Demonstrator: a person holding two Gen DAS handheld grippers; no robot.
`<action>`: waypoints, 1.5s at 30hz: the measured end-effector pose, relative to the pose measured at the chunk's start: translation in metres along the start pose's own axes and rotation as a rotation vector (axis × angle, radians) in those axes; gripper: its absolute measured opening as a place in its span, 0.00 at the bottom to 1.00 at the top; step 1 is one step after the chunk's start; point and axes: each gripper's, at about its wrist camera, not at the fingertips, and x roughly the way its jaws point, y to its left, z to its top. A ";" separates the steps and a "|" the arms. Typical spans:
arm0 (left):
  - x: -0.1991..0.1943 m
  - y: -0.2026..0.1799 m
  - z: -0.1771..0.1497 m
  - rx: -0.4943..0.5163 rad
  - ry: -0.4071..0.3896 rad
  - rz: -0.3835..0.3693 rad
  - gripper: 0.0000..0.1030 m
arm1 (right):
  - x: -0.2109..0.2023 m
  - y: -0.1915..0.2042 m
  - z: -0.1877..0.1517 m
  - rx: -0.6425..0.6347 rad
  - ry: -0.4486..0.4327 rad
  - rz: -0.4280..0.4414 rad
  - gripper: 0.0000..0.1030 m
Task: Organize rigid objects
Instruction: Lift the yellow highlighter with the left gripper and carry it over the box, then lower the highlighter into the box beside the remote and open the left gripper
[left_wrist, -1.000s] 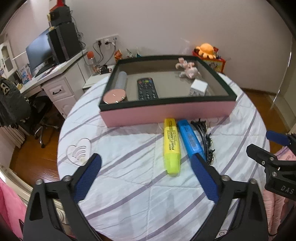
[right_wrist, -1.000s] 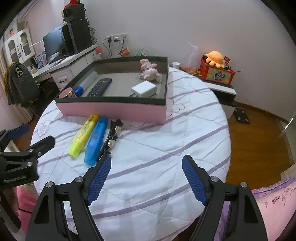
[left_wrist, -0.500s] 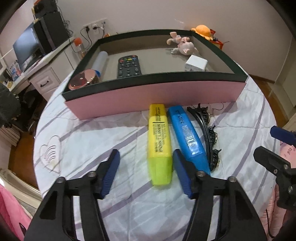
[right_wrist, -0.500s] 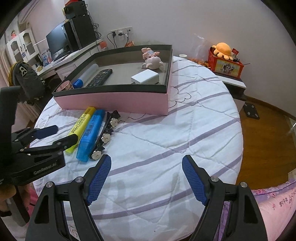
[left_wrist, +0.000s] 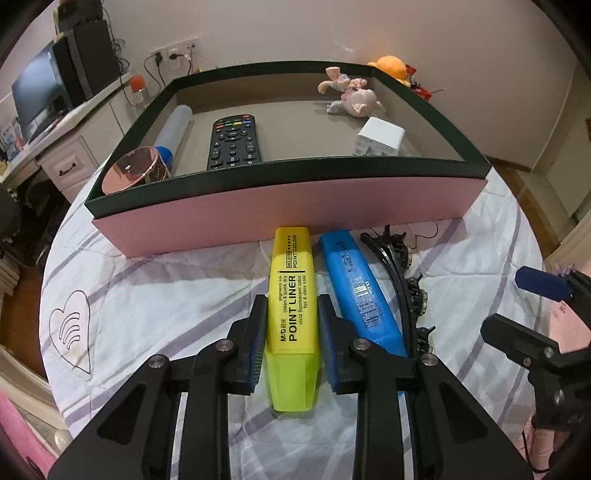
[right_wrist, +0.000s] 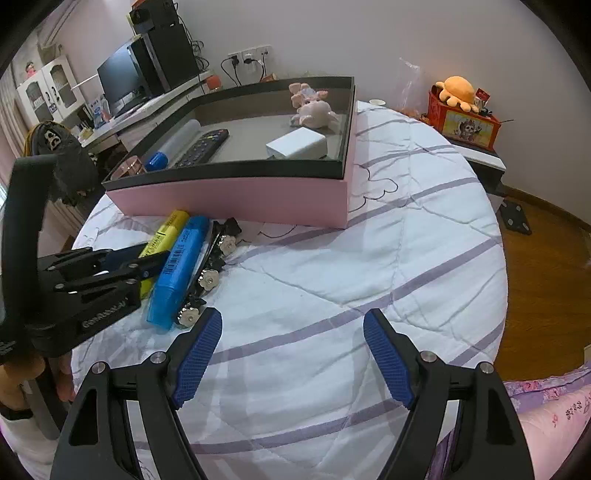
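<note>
**Yellow marker being taken, two more things left outside the box**

While the right claw (right_wrist: 291, 354) is held wide apart and empty above the striped cloth of the counter (right_wrist: 406, 258), the left claw (left_wrist: 291, 332) is set around the yellow marker (left_wrist: 293, 314), one pad at each side of its body. The pads are seen touching or very nearly touching it; whether a firm grip has been made cannot be told, and the marker is not lifted from the cloth.

The yellow marker is laid with its far end against the pink front wall of the box (left_wrist: 295, 210). Just beside it, toward the right edge of the counter, the blue marker (left_wrist: 360, 291) and the black hair clip (left_wrist: 402, 280) are found.

Inside the box, a remote control (left_wrist: 232, 142), a white adapter (left_wrist: 380, 136), a pink toy (left_wrist: 351, 98), a round tin (left_wrist: 135, 173) and a tube (left_wrist: 173, 129) are already placed. By that count, the task is judged more than half done, with three things left.
</note>
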 end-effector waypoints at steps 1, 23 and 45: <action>-0.001 0.001 -0.001 -0.003 -0.001 -0.007 0.26 | 0.001 0.000 0.000 0.000 0.002 -0.002 0.78; -0.073 -0.008 0.060 0.014 -0.195 -0.079 0.26 | -0.037 -0.013 0.032 0.024 -0.139 -0.030 0.78; 0.056 0.001 0.118 -0.096 0.038 -0.011 0.26 | 0.000 -0.046 0.086 0.027 -0.153 -0.004 0.78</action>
